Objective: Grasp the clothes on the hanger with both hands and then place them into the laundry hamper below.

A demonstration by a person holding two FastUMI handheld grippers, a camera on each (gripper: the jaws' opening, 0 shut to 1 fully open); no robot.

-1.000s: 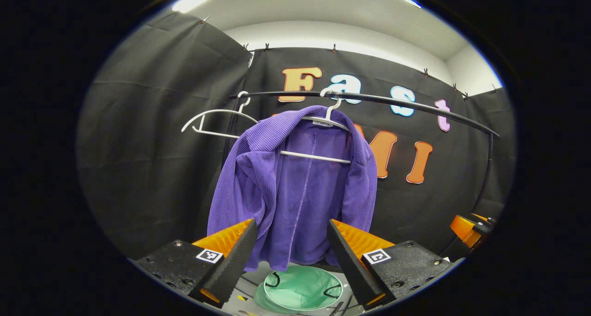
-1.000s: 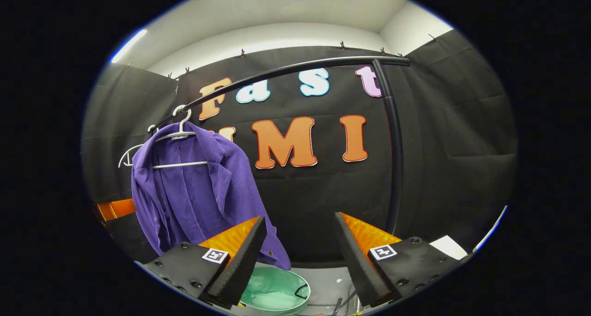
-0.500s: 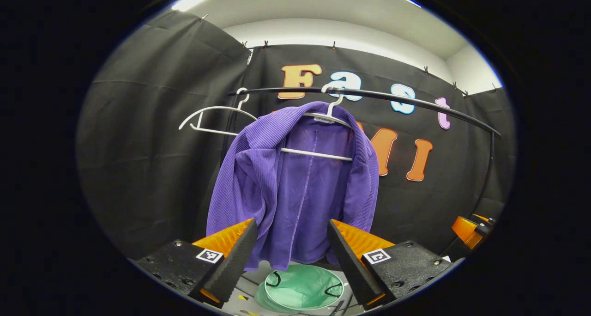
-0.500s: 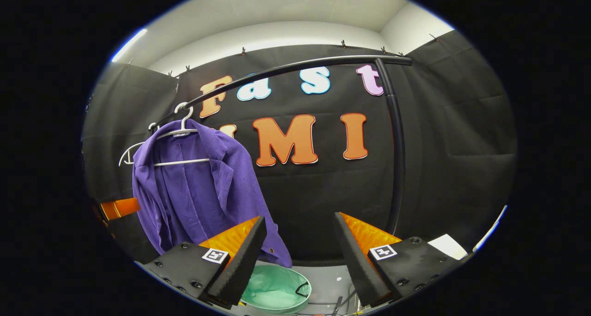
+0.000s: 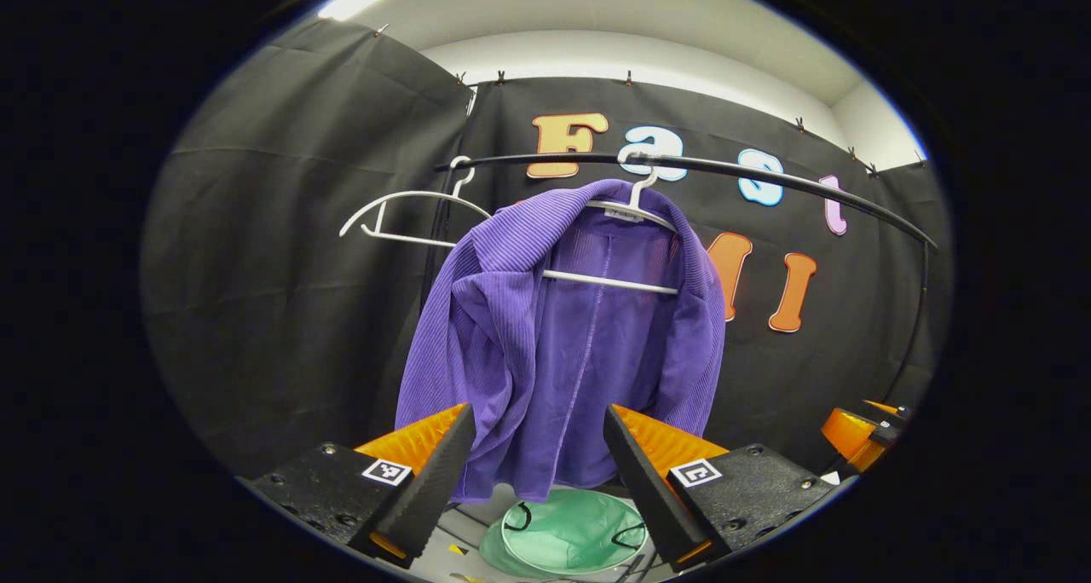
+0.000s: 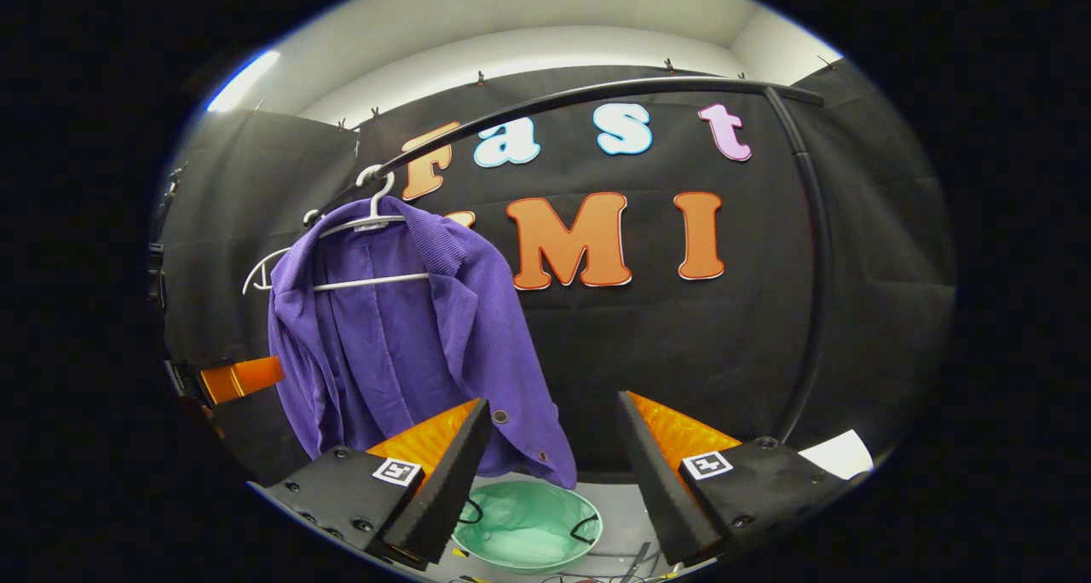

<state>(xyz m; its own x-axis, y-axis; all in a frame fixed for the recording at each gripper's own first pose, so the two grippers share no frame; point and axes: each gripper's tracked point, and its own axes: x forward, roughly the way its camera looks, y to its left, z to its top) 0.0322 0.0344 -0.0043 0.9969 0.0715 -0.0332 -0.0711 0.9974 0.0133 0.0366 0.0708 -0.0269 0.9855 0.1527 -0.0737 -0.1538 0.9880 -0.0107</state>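
A purple ribbed jacket (image 5: 562, 336) (image 6: 401, 344) hangs on a white hanger (image 5: 635, 216) (image 6: 371, 225) from a black rail (image 5: 724, 174) (image 6: 545, 110). Below it on the floor stands a round green hamper (image 5: 575, 532) (image 6: 524, 528). My left gripper (image 5: 539, 464) is open, and the jacket's lower hem hangs beyond the gap between its fingers. My right gripper (image 6: 554, 459) is open too, with the jacket off to its left, behind its left finger. The left gripper's orange side (image 6: 243, 377) peeks out at the left, and the right gripper's orange part (image 5: 857, 434) at the far right.
A second, bare white hanger (image 5: 401, 221) hangs on the rail left of the jacket. The rail's black upright (image 6: 810, 268) stands at the right. A white sheet (image 6: 839, 453) lies at the lower right. Cables (image 6: 631, 562) lie on the floor near the hamper.
Both grippers have drifted nearer the rack, so the jacket and hamper look a little larger in both views. The right gripper view has swung so the jacket sits more toward the centre. Both stay open.
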